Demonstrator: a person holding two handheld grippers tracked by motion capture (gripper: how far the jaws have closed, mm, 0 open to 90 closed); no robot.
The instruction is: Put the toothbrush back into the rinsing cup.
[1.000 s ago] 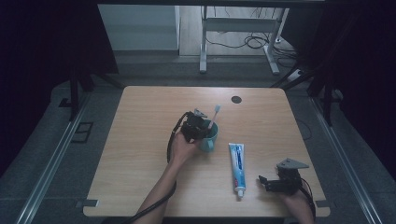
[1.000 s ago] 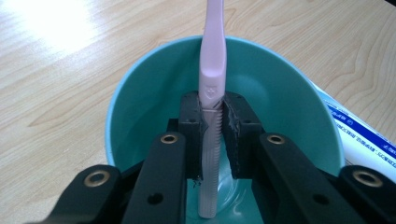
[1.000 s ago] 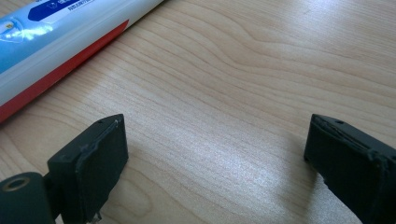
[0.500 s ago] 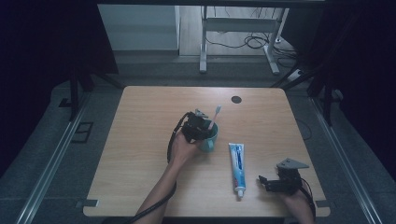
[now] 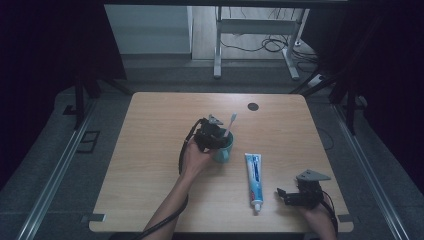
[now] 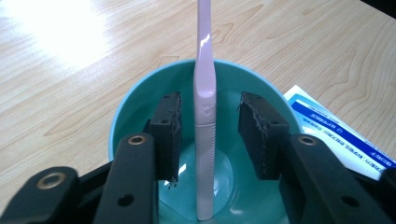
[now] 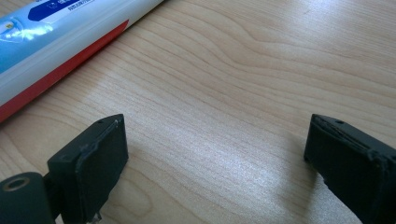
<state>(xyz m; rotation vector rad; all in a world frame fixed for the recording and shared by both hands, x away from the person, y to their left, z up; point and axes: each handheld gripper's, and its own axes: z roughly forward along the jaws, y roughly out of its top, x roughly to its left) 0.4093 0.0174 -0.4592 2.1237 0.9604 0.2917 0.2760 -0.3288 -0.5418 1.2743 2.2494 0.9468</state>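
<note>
A pink toothbrush (image 6: 204, 93) stands upright in a teal cup (image 6: 140, 98) near the table's middle, its head sticking out above the rim (image 5: 231, 120). My left gripper (image 6: 210, 126) reaches down into the cup (image 5: 225, 150) with one jaw on each side of the handle. Its jaws have just been opening, and a gap shows on both sides, so the pads do not touch the brush. A toothpaste tube (image 5: 254, 176) lies flat to the right of the cup. At the front right my right gripper (image 7: 215, 154) rests open on the wood, with the tube (image 7: 56, 32) just ahead.
The wooden table (image 5: 150, 150) has a small dark round mark (image 5: 253, 106) near its far edge. A black cable (image 5: 182, 150) loops from the left gripper beside the hand. Metal rails run along the floor on both sides.
</note>
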